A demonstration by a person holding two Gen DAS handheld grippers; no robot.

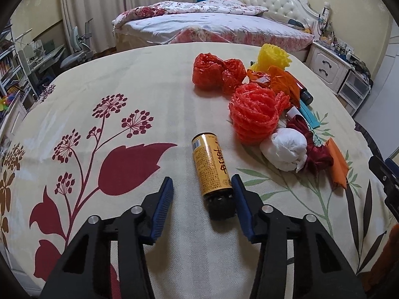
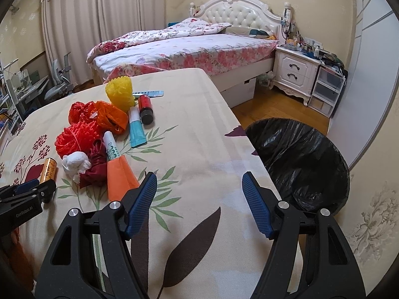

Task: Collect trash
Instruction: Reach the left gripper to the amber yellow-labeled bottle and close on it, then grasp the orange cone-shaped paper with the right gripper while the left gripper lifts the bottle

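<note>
Reaching for the bottle (image 1: pixel 212 167) lying on the surface (image 1: pixel 149 104), left hand-held gripper (image 1: pixel 202 184) wide, should centre before closing; right hand-held gripper (image 2: pixel 199 182) wide, empty, near bin (image 2: pixel 299 154).

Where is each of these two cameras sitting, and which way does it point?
Left wrist: sits behind the left gripper, facing across the table toward the bed; its open blue fingers flank a yellow bottle.
Right wrist: sits behind the right gripper, aimed at the table edge and black-lined bin; its fingers are open and empty.
Shared: the bottle, the trash pile, and the bed.
</note>
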